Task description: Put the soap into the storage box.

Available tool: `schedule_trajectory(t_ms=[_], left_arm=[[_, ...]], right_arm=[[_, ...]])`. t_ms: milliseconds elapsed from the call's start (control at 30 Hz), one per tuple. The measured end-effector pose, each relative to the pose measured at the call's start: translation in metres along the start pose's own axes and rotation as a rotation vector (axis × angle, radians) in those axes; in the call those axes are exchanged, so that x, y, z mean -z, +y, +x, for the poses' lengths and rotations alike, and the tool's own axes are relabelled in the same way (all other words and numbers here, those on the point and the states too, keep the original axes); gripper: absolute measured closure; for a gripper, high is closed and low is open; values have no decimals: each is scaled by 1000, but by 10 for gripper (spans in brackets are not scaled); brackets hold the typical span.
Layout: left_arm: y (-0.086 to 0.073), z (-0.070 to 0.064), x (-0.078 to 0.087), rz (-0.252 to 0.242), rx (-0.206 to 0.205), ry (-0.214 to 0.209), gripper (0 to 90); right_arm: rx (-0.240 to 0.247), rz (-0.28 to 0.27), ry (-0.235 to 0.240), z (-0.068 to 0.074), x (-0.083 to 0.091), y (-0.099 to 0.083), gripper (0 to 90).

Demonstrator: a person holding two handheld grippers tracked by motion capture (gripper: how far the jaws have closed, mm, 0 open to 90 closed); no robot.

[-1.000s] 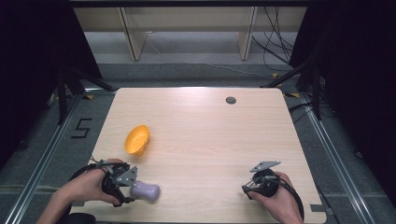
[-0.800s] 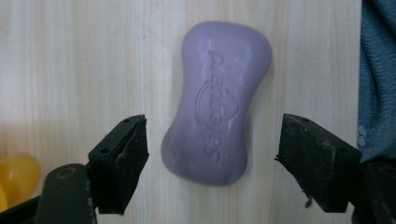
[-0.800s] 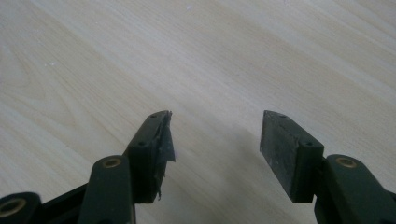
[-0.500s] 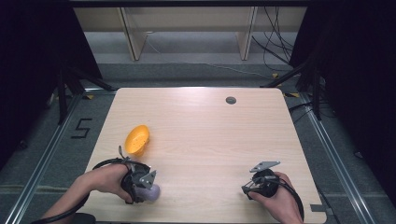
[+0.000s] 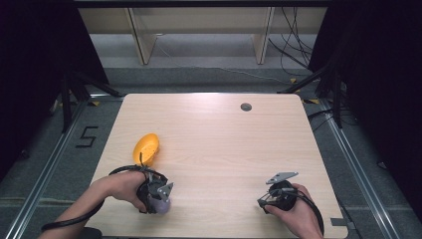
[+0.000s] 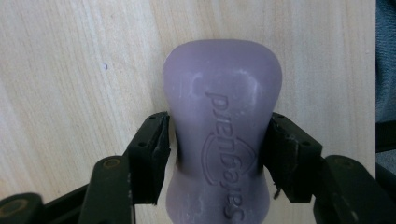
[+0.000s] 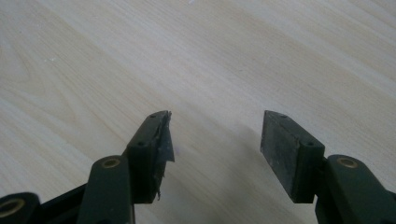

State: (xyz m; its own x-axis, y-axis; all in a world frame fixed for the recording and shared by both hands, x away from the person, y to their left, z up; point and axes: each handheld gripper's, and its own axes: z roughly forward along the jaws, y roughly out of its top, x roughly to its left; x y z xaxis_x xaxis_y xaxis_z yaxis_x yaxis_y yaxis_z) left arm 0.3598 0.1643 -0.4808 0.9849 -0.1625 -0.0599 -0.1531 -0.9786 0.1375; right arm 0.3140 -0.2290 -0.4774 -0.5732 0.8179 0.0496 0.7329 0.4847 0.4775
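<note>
A pale purple bar of soap (image 6: pixel 222 140) with raised lettering sits between the jaws of my left gripper (image 6: pixel 217 140), which press on both its sides. In the high view the same soap (image 5: pixel 160 205) shows at the front left of the table, under my left gripper (image 5: pixel 157 196). An orange bowl-like object (image 5: pixel 146 147) lies on its side just behind that hand. My right gripper (image 5: pixel 268 199) rests near the front right of the table. In the right gripper view that gripper (image 7: pixel 215 135) stands open over bare wood with nothing between its jaws.
The light wooden table (image 5: pixel 224 144) has a small round grommet (image 5: pixel 246 106) at its back right. Black floor, metal rails and cables surround it. The table's front edge lies close under both hands.
My left hand has swung rightward and turned, carrying the soap from lying sideways to pointing toward the front edge. The right gripper has stayed put.
</note>
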Motion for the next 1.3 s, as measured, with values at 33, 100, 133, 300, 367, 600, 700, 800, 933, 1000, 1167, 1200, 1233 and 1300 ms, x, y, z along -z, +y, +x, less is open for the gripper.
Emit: schedule_trajectory(t_ms=[33, 100, 133, 300, 367, 600, 700, 800, 933, 1000, 1167, 1200, 1233, 1300], left_arm=[[0, 0, -1, 5, -4, -1, 443], [1, 2, 0, 31, -33, -1, 448], [1, 0, -2, 12, -10, -4, 457], [2, -1, -1, 19, -4, 4, 478], [2, -2, -1, 19, 18, 7, 482], [-2, -5, 8, -9, 144, 23, 485], [-4, -6, 10, -20, 190, 20, 484], [-5, -8, 12, -47, 251, 14, 485], [-6, -7, 17, -96, 406, 13, 485], [-7, -4, 19, -156, 563, 15, 485], [-8, -3, 21, -184, 846, 57, 486], [-9, -2, 23, -216, 957, 57, 486], [-10, -3, 23, -280, 1126, 42, 486], [-12, -1, 24, -274, 1173, 59, 486]], right_arm=[[1, 1, 1, 0, 0, 0, 428], [0, 3, 1, 0, 0, 0, 427], [-4, 4, 3, 0, -1, 0, 427], [3, 5, 0, 0, -1, 0, 426], [-5, 4, 2, 0, -1, 0, 426], [-4, 6, 2, 0, -1, 0, 426], [9, 4, -4, 0, -1, 0, 426], [-8, 5, 2, 1, -1, 0, 426], [-5, 6, 1, 0, -1, 0, 426], [-1, 5, 0, 0, 0, 0, 425], [-9, 7, 2, 1, -1, 0, 425], [-9, 7, 2, 1, -1, 0, 425], [-4, 7, 0, 0, 0, 0, 425], [-1, 8, -1, 0, -1, 0, 425]])
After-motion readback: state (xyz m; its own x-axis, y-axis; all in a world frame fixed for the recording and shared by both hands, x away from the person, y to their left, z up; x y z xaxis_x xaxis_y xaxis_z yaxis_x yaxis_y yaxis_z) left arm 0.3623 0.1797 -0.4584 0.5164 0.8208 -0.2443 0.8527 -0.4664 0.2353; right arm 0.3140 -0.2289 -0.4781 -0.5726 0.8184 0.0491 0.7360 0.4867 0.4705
